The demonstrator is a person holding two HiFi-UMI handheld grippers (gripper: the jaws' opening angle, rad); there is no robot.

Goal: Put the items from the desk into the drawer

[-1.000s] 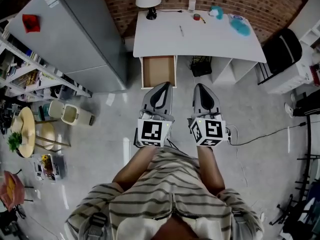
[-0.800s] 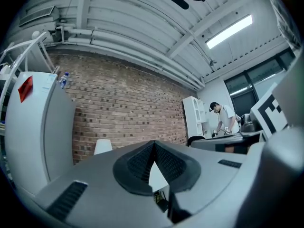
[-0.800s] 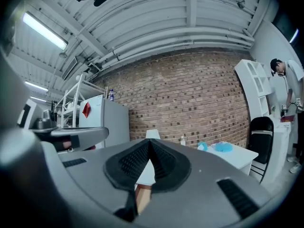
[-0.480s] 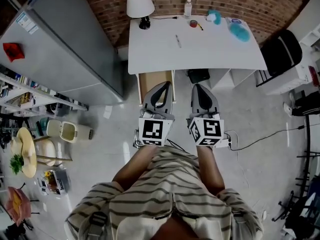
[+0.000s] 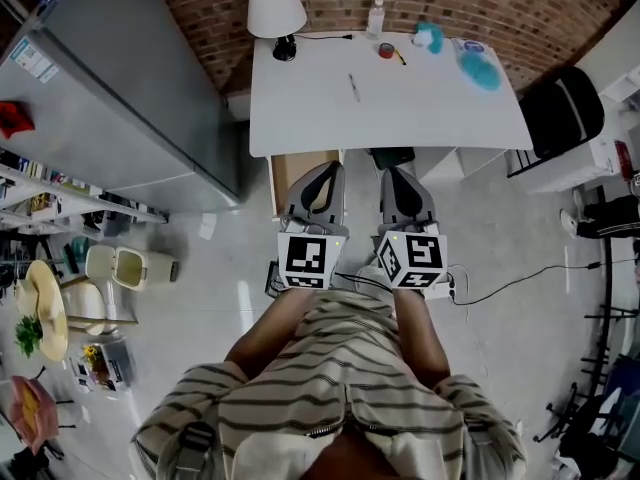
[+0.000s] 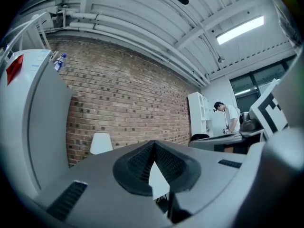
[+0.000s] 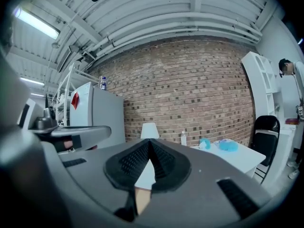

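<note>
Both grippers have advanced toward the bench [image 5: 420, 108]. Left gripper [image 5: 328, 171] and right gripper [image 5: 393, 175]: fingers clenched, empty. Drawer [image 5: 290, 173] stands open under the near left edge. Pen [image 5: 353, 86] lies mid-bench; tape roll [image 5: 386, 50] and bottle [image 5: 375, 16] line the far edge. Nothing appears stowed yet.

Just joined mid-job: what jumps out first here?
A white desk against the brick wall carries a lamp, a bottle and a blue fluffy item at its far edge. Under its left end a drawer stands open; the left gripper and right gripper point that way, both shut, empty.
</note>
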